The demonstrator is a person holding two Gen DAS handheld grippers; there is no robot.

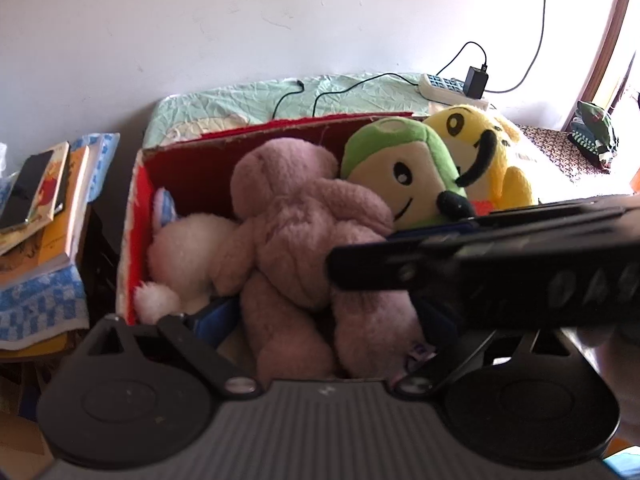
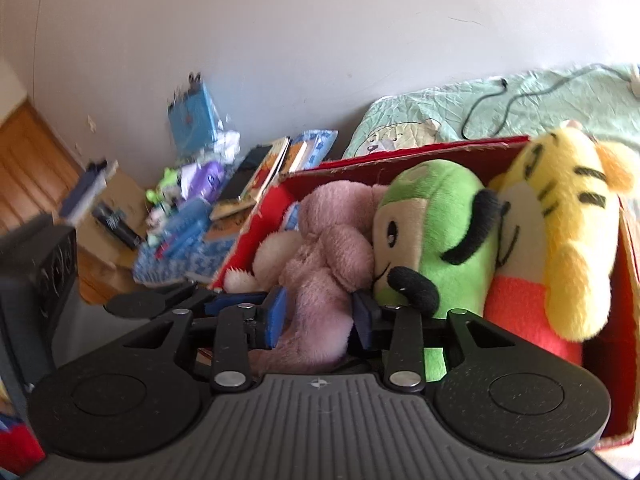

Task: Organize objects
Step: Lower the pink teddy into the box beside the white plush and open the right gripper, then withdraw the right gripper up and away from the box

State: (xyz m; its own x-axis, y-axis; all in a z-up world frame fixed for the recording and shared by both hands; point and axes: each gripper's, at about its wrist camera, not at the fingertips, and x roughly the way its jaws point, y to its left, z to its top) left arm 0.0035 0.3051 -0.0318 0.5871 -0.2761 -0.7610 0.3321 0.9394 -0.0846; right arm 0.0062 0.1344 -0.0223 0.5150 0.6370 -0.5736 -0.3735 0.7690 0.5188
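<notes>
A red cardboard box (image 1: 136,216) holds several plush toys. A pink plush (image 1: 296,216) lies in the middle, with a white plush (image 1: 188,248) to its left. To its right are a green plush (image 1: 400,172) and a yellow tiger plush (image 1: 492,148). My left gripper (image 1: 320,320) stands wide open, its blue pads on either side of the pink plush's legs. My right gripper (image 2: 320,318) is shut on a limb of the pink plush (image 2: 320,280), beside the green plush (image 2: 440,232). Its black housing (image 1: 520,272) crosses the right of the left wrist view.
A stack of books (image 1: 44,216) on a blue checked cloth (image 1: 40,308) stands left of the box. Behind the box lies a green bedcover (image 1: 328,96) with a power strip (image 1: 448,88) and cables. Bottles and packets (image 2: 188,200) clutter the floor near a wooden door (image 2: 28,168).
</notes>
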